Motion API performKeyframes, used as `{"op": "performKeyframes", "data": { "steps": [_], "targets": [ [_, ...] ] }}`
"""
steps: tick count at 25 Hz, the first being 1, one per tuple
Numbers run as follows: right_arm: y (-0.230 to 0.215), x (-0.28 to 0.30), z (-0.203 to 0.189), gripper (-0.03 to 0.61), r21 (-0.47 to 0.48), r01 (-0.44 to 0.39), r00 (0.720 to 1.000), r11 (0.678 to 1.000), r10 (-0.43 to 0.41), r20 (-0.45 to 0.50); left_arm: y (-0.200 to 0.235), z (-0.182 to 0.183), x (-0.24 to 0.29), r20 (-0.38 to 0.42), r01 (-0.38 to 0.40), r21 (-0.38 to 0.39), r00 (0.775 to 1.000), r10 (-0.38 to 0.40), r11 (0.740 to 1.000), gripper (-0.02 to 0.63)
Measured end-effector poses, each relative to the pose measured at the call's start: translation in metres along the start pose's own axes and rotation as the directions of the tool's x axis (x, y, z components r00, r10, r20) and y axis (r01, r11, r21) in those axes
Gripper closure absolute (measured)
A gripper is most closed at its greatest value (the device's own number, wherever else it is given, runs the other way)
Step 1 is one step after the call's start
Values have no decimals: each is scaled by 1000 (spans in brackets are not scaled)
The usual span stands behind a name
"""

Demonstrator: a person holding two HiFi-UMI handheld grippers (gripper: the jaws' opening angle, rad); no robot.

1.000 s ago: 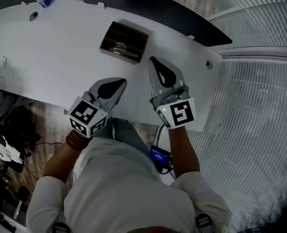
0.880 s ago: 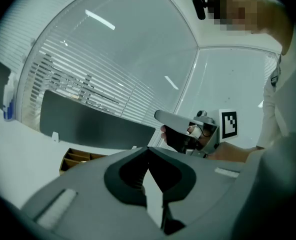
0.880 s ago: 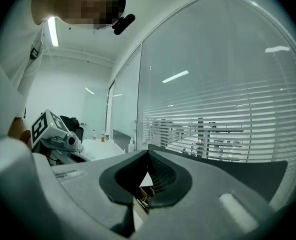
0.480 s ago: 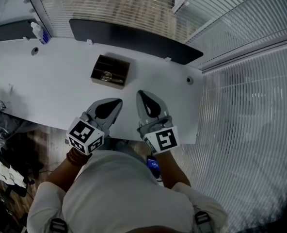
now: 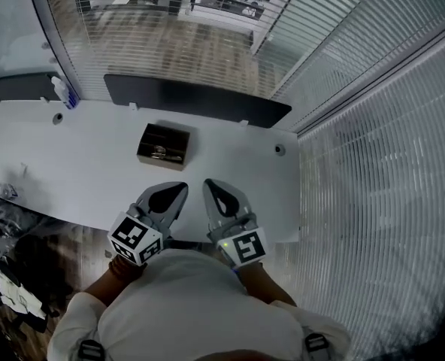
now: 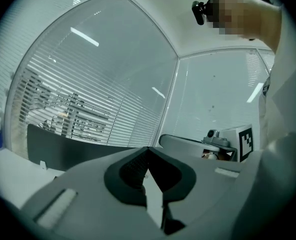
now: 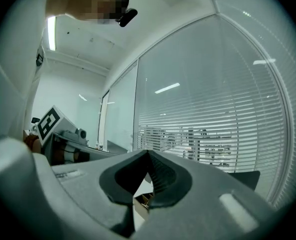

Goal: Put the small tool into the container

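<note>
Seen from above, a person (image 5: 196, 307) in a pale top stands at the near edge of a long white worktop (image 5: 72, 175), holding the left tool (image 5: 182, 188) and the right tool (image 5: 208, 183) side by side over that edge, their tips pointing towards the far edge and close to each other without touching. Each tool's own view shows its two jaws brought together at the tips, with nothing gripped between them; only a narrow wedge of daylight shows lower down between the dark ribbed pads. The container (image 5: 163, 145), a dark brown tray with dividers, sits flat near the middle of the worktop, beyond the tips and apart from both tools. A small shiny implement (image 5: 158, 153) lies inside it, towards its near side; which compartment it occupies is too small to tell. Part of the container also shows through the gap under the right tool's closed tips in the right gripper view. A bottle (image 5: 60, 90) stands at the far left corner of the worktop, and a dark panel (image 5: 200, 101) runs along beyond the far edge. Slatted blinds (image 5: 380, 164) behind glass fill the right side. In the left gripper view the right tool's marker cube (image 6: 244, 142) appears at the right
</note>
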State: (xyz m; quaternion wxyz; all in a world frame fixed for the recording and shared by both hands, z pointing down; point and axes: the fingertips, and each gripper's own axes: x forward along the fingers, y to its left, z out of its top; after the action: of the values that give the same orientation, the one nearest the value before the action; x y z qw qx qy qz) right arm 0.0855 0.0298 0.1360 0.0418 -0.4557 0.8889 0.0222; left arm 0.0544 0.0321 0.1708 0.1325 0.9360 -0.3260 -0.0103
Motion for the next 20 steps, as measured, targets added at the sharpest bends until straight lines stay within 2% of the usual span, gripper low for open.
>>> {"op": "performKeyframes", "data": {
  "steps": [10, 16, 20],
  "targets": [
    [-4, -34, 11, 577, 28, 18, 1000, 999, -19, 14, -33, 11, 4, 53, -5, 24, 999, 4, 1000, 611],
    [-18, -53, 10, 577, 62, 48, 998, 997, -50, 24, -44, 7, 13, 51, -5, 32, 999, 3, 999, 611],
    [-34, -68, -8, 578, 59, 56, 998, 997, -57, 26, -54, -4, 29, 38, 8, 55, 999, -10, 998, 611]
  ]
}}
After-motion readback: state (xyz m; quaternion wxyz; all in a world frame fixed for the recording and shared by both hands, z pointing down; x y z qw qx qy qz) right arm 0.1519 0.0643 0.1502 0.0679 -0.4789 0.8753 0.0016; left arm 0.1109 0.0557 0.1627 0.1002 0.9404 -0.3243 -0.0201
